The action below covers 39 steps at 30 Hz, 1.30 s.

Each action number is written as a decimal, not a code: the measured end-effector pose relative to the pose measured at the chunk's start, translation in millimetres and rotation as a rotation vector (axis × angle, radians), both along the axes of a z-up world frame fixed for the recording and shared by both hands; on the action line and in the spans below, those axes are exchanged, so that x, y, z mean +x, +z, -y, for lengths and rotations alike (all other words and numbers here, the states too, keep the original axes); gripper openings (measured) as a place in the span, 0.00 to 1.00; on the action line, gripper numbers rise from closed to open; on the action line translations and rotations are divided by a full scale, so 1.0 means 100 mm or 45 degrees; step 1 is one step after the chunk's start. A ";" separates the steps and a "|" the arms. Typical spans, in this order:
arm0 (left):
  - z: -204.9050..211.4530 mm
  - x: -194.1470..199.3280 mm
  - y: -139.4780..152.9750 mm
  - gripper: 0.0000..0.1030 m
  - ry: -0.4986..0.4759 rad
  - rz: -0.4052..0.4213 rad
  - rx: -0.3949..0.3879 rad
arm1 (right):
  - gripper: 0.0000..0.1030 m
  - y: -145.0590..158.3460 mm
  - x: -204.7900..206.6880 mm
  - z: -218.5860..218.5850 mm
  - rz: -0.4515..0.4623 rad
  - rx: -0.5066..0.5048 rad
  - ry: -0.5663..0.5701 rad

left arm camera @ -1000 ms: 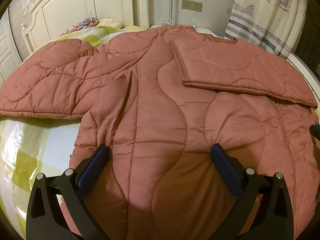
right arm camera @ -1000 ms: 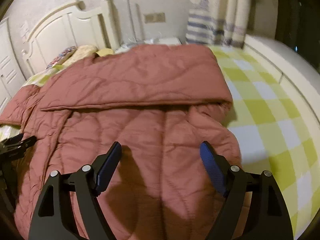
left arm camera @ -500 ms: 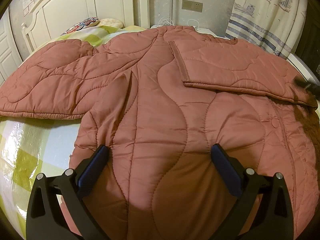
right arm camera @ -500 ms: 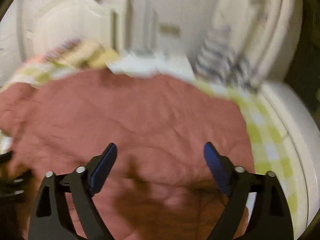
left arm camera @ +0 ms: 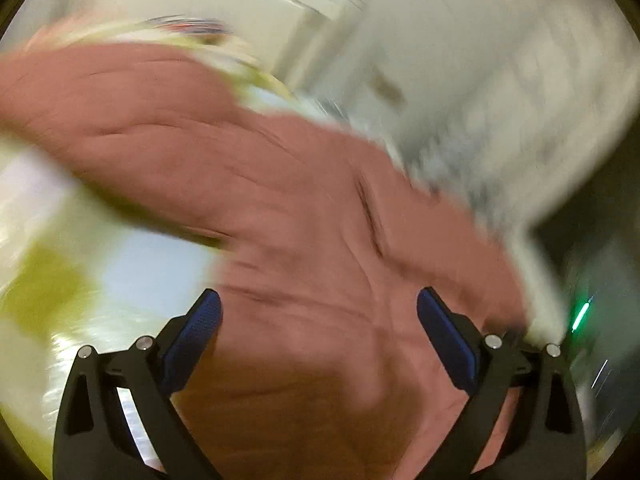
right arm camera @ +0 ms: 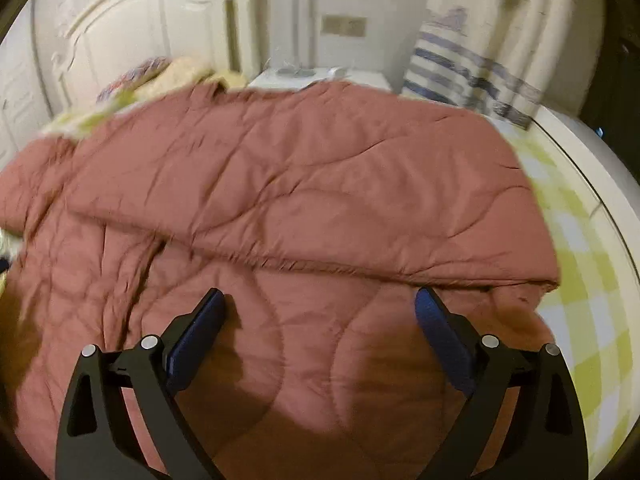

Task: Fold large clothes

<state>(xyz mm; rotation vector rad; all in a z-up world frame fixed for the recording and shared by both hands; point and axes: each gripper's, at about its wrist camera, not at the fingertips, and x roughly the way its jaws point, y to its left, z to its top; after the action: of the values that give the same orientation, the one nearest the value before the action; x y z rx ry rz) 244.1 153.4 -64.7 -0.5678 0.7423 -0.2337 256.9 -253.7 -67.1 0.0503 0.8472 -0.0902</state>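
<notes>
My right gripper [right arm camera: 316, 312] hangs over the quilted pink coat [right arm camera: 280, 184], jaws just opened wide, nothing between them. Coat spread on the checked bed [right arm camera: 580, 280], one sleeve folded across. Left gripper [left arm camera: 318, 312] wide too, empty (view badly blurred).

The left gripper [left arm camera: 318, 312], a black two-finger frame with blue padded fingertips [left arm camera: 196, 332], stands with its jaws spread wide and nothing pinched between them; its view is heavily smeared and sits tilted. The right gripper [right arm camera: 320, 312], of the same black frame and blue pads [right arm camera: 440, 332], points downward at a slant; its jaws have just been opening and now stand wide apart, gripping nothing. No hand or sleeve of the person shows in either view
</notes>
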 end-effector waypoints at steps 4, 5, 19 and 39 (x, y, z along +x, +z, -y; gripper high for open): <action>-1.13 -0.12 0.02 0.95 0.386 0.006 -0.234 | 0.89 0.07 -0.07 0.09 0.076 0.038 -0.064; -1.43 -0.13 0.03 0.97 0.484 -0.002 -0.272 | 0.89 0.09 -0.10 0.09 0.102 0.040 -0.059; -1.83 0.40 0.72 0.07 0.609 0.133 -0.255 | 0.90 0.22 -0.34 0.27 0.290 0.258 -0.118; 1.77 0.19 0.58 0.94 -0.405 0.343 0.267 | 0.90 0.22 -0.59 0.63 0.482 0.476 -0.269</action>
<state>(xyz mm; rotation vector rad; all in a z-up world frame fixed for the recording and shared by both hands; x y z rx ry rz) 263.6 -23.2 -6.9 -0.2097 0.5828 -0.5106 198.2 -316.3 -44.9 0.4939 0.4688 -0.1153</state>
